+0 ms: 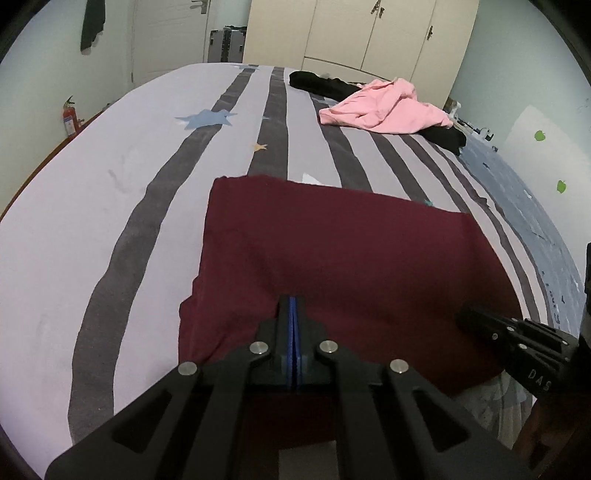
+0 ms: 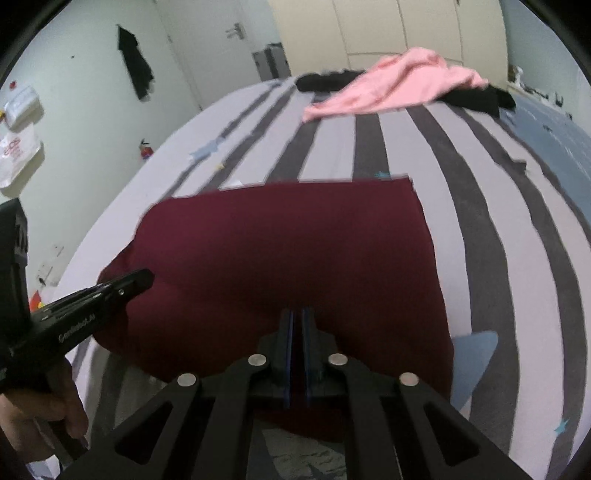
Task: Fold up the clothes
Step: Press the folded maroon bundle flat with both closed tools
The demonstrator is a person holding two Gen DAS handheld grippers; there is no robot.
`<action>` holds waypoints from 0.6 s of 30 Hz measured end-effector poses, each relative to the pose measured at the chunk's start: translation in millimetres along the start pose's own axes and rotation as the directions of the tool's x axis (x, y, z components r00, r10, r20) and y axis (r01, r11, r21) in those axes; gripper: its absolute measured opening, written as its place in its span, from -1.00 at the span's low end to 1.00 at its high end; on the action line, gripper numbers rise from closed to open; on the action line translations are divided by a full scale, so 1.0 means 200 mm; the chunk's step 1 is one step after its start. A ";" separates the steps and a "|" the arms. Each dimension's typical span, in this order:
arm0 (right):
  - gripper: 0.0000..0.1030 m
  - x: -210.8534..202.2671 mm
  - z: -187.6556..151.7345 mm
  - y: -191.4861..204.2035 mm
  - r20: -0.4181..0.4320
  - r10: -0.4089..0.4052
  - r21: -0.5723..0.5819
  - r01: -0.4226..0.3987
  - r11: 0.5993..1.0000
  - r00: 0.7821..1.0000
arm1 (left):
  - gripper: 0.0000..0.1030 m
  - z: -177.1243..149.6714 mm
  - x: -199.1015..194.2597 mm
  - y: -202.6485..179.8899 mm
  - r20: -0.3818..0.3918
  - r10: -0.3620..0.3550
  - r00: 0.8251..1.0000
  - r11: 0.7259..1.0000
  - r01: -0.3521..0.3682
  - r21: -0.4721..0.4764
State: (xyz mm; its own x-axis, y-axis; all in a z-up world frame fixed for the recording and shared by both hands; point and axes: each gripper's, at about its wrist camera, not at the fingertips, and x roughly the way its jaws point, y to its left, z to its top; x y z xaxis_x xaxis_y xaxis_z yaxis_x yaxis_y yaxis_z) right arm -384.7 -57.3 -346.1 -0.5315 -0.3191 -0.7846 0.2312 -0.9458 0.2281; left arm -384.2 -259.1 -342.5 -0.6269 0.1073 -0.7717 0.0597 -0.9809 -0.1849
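Observation:
A maroon garment (image 1: 332, 251) lies spread flat on the striped bed (image 1: 92, 184), its far edge straight. My left gripper (image 1: 291, 301) is shut on its near edge, blue pads pressed together, and the cloth drapes from the tips. From the right wrist the same maroon garment (image 2: 288, 240) fills the middle. There my right gripper (image 2: 297, 314) is shut on the near edge, with a strip of maroon cloth between its pads. The right gripper (image 1: 463, 315) also shows at the right of the left wrist view. The left gripper (image 2: 146, 276) shows at the garment's left corner, held by a hand (image 2: 37, 413).
A crumpled pink garment (image 1: 388, 107) and black clothes (image 1: 321, 83) lie at the far end of the bed. Behind them stands a cream wardrobe (image 1: 369, 33). A red fire extinguisher (image 1: 70, 118) stands by the left wall. Bare striped sheet stretches left of the maroon garment.

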 end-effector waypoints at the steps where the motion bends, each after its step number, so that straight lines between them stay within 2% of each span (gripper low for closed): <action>1: -0.94 -0.01 0.01 0.00 0.004 -0.004 -0.003 0.004 1.000 1.000 | -0.98 0.01 -0.03 0.01 0.009 0.003 1.000 1.000 -0.003 -0.006; 8: -0.94 -0.15 0.01 -0.06 0.056 -0.066 -0.004 0.067 0.998 0.996 | -0.98 0.02 -0.24 0.10 0.065 0.041 0.997 0.998 -0.038 -0.050; 12: -0.94 -0.14 -0.05 -0.13 0.034 -0.105 -0.003 0.105 0.994 0.994 | -0.98 -0.07 -0.19 0.17 0.016 0.067 0.998 0.997 -0.067 -0.046; 14: -0.87 -0.12 -0.08 -0.15 0.023 -0.114 0.000 0.114 0.993 0.993 | -0.97 -0.11 -0.13 0.18 -0.006 0.074 0.997 0.997 -0.074 -0.032; 18: -0.86 -0.11 -0.09 -0.17 0.020 -0.119 0.006 0.119 0.993 0.993 | -0.98 -0.07 -0.16 0.16 0.016 0.073 0.997 0.996 -0.072 -0.043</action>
State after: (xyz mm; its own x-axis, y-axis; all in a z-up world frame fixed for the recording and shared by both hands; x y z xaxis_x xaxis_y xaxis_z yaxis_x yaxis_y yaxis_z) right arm -365.7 -17.7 -347.9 -0.5716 -0.2051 -0.7945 0.1612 -0.9775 0.1363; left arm -351.4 -291.7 -331.0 -0.6331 0.0326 -0.7734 0.1380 -0.9784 -0.1542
